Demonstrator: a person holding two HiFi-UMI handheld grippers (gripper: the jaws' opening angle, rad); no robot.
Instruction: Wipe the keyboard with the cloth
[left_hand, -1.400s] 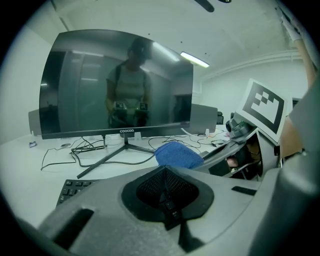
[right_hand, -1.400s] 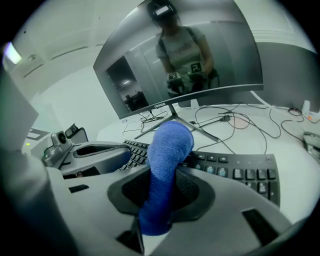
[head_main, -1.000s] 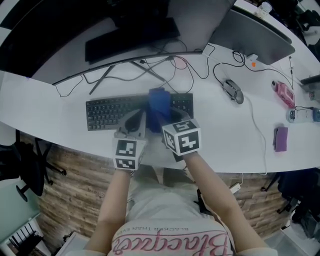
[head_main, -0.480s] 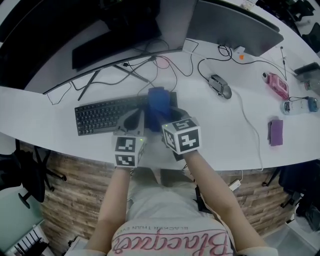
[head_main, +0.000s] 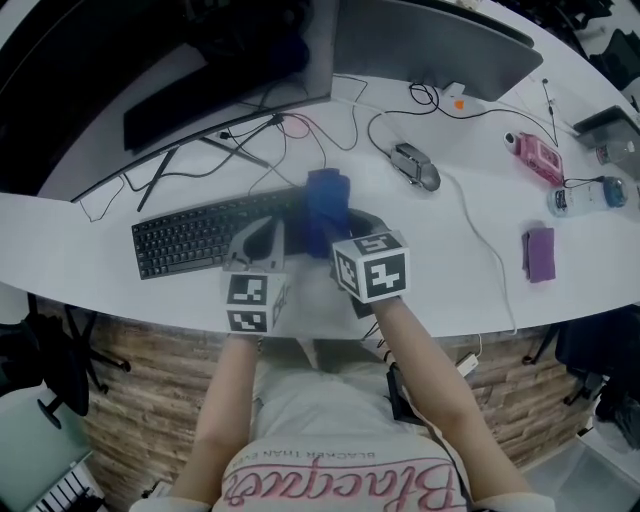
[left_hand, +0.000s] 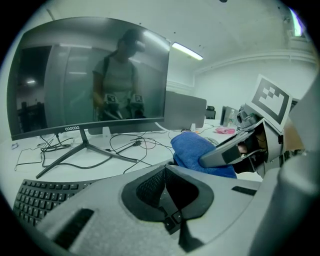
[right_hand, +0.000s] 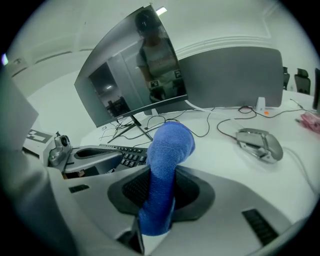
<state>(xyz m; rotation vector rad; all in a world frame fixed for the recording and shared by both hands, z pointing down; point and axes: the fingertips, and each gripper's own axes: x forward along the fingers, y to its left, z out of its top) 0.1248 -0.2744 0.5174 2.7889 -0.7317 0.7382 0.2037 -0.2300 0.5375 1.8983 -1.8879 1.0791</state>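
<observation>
Right gripper (head_main: 338, 232), pinching the cloth (head_main: 325, 200), has slid to the keyboard's (head_main: 190, 240) right end, mid-frame; left gripper (head_main: 262, 235) pressed together, empty; pass likely nearly done.

The white desk (head_main: 450, 275) carries a keyboard (head_main: 195, 236), a mouse (head_main: 414, 166) and a monitor (head_main: 120, 70).

I see the cloth (right_hand: 169, 150) as soft, nubby blue fabric. The keyboard (head_main: 190, 236) looks matt black plastic, on a smooth white desk (head_main: 70, 225).
</observation>
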